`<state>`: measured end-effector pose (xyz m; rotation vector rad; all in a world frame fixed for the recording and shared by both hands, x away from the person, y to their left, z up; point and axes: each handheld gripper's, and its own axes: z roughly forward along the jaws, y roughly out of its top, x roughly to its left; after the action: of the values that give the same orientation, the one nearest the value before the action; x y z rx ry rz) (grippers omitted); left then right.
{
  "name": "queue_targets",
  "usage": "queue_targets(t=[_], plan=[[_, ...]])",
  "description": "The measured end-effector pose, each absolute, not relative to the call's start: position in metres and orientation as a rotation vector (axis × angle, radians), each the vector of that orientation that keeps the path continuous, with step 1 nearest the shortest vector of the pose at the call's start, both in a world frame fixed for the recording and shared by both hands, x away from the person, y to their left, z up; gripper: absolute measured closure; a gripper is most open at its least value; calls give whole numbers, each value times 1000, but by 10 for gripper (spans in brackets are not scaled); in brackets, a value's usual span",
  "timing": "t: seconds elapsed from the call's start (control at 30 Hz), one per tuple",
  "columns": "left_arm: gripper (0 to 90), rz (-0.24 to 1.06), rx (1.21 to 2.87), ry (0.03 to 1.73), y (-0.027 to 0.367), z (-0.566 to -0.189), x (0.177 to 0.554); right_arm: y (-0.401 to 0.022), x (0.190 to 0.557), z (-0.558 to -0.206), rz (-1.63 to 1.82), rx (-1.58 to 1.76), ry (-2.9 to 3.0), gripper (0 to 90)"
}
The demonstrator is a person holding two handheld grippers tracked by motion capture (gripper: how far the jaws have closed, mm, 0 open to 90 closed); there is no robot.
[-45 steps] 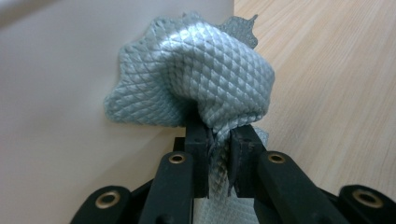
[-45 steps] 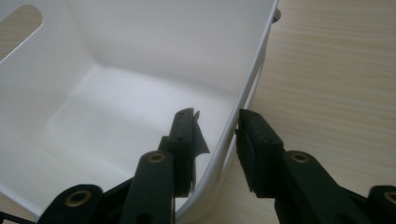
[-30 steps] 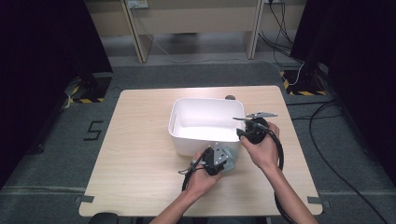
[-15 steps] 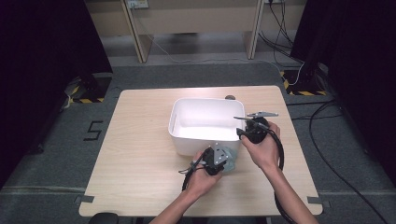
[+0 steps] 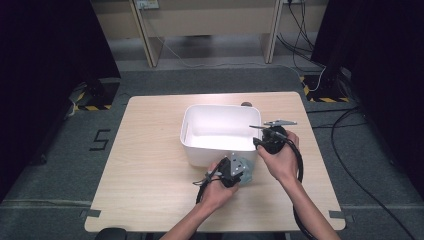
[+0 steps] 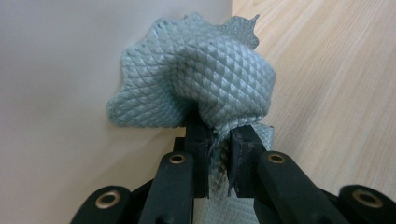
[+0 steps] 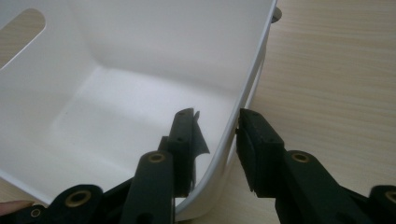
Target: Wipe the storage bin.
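The left hand-held gripper (image 5: pixel 239 169) sits just off the near wall of the white bin (image 5: pixel 200 150), toward the near edge of the tabletop (image 5: pixel 150 165) and a little right of its middle. In the left gripper view its two black jaws stand close together and pinch a bunched fold of the grey-blue cloth (image 6: pixel 205 74) between them. The cloth has a quilted diamond pattern; above the jaws it swells into a rounded wad, and it rests against the outer face of the bin on one side, with bare wood on the other. A strip of the same cloth hangs down below the jaws. In the high view the cloth (image 5: pixel 245 167) shows as a small pale patch at the tip of that gripper, touching the bin's near right corner.

The bin stands near the middle of the tabletop, slightly toward the far edge, with its inside bare and brightly lit.

To the right, the right hand-held gripper (image 5: pixel 257 142) is at the bin's right wall, close to its near right corner. In the right gripper view (image 7: pixel 217 140) its jaws straddle the thin white wall: one jaw is inside the bin and the other outside over the wood. The outer jaw stands clear of the wall with a gap showing, so the jaws are partly open and not clamped. They have just been closing a little, with the bin wall between them.
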<state>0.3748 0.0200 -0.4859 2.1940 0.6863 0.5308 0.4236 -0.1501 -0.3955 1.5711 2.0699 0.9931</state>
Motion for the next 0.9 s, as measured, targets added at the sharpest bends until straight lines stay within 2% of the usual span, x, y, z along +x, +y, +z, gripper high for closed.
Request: queue_targets(t=[0.33,0.9], plan=[[802,531,2209,681,16,-487,375,-150,424,-396,997,1572,2069,678],[803,544,2132,685,13,-471,371,-151,424,-396,1000,1574,2070,677]])
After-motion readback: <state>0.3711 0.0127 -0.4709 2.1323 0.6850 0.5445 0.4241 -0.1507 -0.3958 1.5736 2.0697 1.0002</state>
